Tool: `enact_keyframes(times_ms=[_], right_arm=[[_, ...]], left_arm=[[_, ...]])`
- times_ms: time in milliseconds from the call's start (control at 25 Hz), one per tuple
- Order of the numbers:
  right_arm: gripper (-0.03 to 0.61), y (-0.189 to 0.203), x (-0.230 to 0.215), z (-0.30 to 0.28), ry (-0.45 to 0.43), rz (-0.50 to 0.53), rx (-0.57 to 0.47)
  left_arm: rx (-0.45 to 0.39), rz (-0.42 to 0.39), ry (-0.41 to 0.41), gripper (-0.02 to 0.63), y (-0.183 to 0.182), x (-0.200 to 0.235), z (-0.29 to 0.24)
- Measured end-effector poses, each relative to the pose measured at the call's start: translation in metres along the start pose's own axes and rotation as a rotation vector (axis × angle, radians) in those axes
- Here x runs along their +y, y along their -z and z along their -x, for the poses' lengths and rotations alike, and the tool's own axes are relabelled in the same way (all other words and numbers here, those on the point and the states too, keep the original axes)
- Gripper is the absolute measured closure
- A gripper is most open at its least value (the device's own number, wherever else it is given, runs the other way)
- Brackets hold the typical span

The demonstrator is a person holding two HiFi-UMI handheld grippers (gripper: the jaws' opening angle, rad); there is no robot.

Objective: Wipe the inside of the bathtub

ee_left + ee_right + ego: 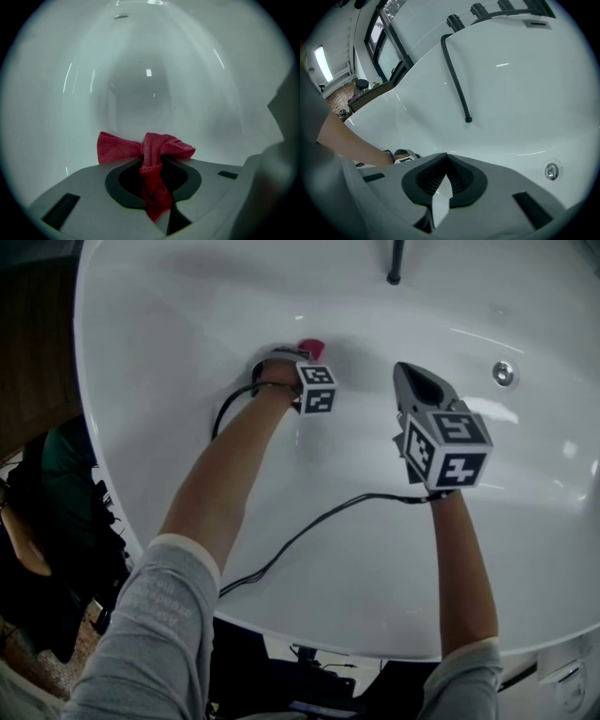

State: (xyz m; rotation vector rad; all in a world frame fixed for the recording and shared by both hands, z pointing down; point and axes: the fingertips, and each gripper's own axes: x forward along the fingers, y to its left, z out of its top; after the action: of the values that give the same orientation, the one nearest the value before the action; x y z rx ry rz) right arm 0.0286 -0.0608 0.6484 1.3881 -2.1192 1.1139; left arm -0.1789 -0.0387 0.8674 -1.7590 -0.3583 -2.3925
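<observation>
The white bathtub [187, 324] fills the head view, and both arms reach down into it. My left gripper [296, 354] is low against the tub's far inner wall, shut on a bunched red cloth [312, 347]. In the left gripper view that red cloth [151, 152] is pinched between the dark pads, its folds spread against the tub wall [140, 89]. My right gripper [409, 377] hovers to the right above the tub floor. Its jaws meet at the tips [446, 158] with nothing held.
A black shower hose [457, 75] hangs down the far wall, its end showing in the head view [395, 268]. A round chrome fitting [504, 373] sits at the right [551, 171]. A black cable [309, 531] trails across the tub's near wall. Dark clutter lies outside the tub's left rim.
</observation>
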Motion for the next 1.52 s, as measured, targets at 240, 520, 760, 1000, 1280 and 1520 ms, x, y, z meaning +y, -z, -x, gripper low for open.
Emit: enact_keyframes(times_ms=[240,520,760,1000,1280,1520], right_arm=[[0.569,-0.01,-0.001,-0.003,-0.001,-0.001,-0.022],[0.569,-0.008,-0.012,0.0,0.003,-0.005,-0.026],[0.569,-0.003,-0.016,0.003,0.011,-0.019,-0.012],[0.569,-0.016,-0.009,0.009,0.005,-0.018,-0.035],[0.569,-0.016,-0.014,0.01,0.01,-0.016,-0.053],[0.569,-0.004,-0.017,0.012,0.018,-0.017,-0.04]], left_arm=[[0.013,0.065,-0.054,0.535,0.0,0.051,0.002],[-0.066,0.157,-0.204,0.535,-0.013,0.119,0.019],[-0.129,0.074,-0.147,0.538,-0.038,0.069,0.023],[-0.118,-0.04,-0.102,0.537,-0.055,-0.027,0.01],[-0.009,0.042,-0.097,0.537,-0.039,0.014,0.007],[0.078,0.034,-0.142,0.537,0.007,0.069,0.003]])
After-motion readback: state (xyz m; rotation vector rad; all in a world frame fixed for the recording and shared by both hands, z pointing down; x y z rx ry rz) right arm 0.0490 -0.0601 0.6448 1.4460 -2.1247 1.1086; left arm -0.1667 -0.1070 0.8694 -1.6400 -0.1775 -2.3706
